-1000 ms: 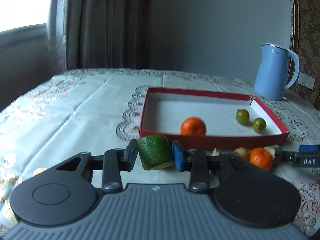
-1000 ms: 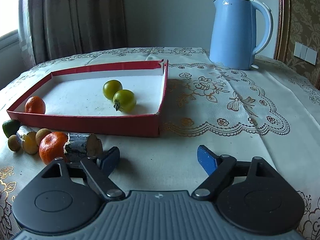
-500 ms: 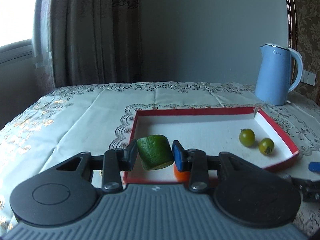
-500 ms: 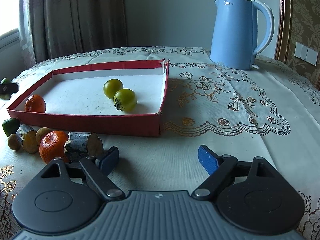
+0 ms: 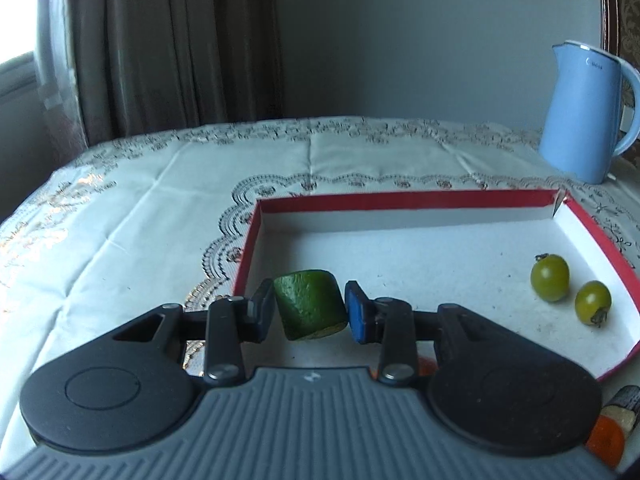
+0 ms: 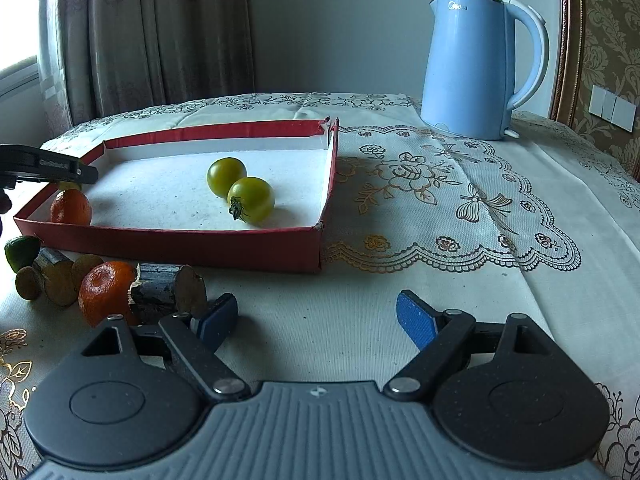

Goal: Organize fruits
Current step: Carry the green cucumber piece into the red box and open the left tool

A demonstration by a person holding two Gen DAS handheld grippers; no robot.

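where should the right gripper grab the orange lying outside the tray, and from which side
Grip the orange across its round middle, coming from above. A log piece presses against its right side and another log piece sits close on its left, so a sideways approach looks blocked. The right gripper is open, probably wide enough.

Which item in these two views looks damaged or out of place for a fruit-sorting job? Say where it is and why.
The red tray is torn at its far right corner, where the walls gape apart. Two wood log pieces lie among the loose fruit in front of the tray, beside an orange; they are not fruit.
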